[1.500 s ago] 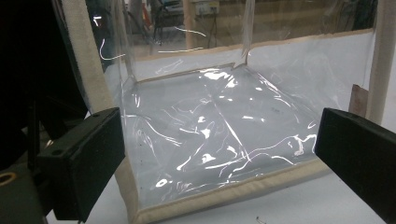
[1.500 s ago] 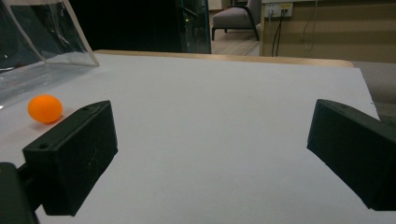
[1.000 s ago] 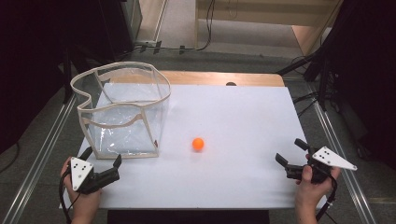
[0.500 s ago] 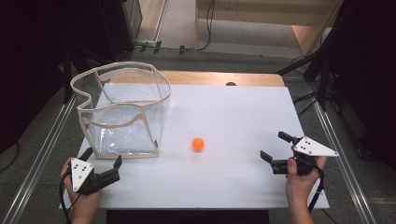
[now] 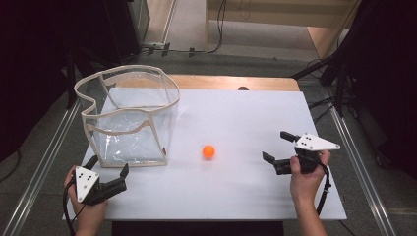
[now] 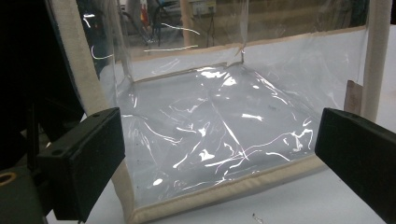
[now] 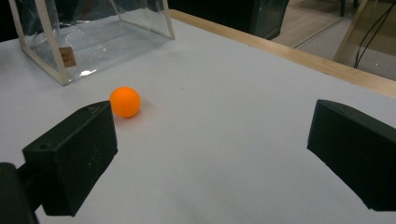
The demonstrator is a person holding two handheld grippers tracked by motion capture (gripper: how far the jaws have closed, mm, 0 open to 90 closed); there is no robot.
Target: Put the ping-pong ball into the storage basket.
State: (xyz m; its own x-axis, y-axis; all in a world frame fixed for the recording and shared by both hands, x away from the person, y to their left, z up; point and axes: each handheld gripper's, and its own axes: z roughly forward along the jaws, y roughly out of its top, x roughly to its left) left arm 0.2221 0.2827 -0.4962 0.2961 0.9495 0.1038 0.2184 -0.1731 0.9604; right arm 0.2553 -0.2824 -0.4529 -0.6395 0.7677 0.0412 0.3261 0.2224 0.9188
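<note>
A small orange ball (image 5: 208,151) lies on the white table top (image 5: 246,113), just right of a clear plastic bag with cream trim (image 5: 129,115) that stands open-topped at the left. My right gripper (image 5: 275,145) is open, about a hand's width right of the ball, its jaws pointing left. In the right gripper view the ball (image 7: 125,101) sits beyond the left jaw, with the bag (image 7: 88,37) farther off. My left gripper (image 5: 108,165) is open at the front left, close to the bag's near wall (image 6: 210,135), with nothing between its jaws.
A wooden strip (image 5: 221,81) borders the table's far edge. Metal rails (image 5: 46,157) run along both sides, and cables lie on the floor beyond. Bare white surface stretches right of and behind the ball.
My right gripper has moved left and slightly forward, toward the ball. The left gripper, the ball and the bag have stayed where they were.
</note>
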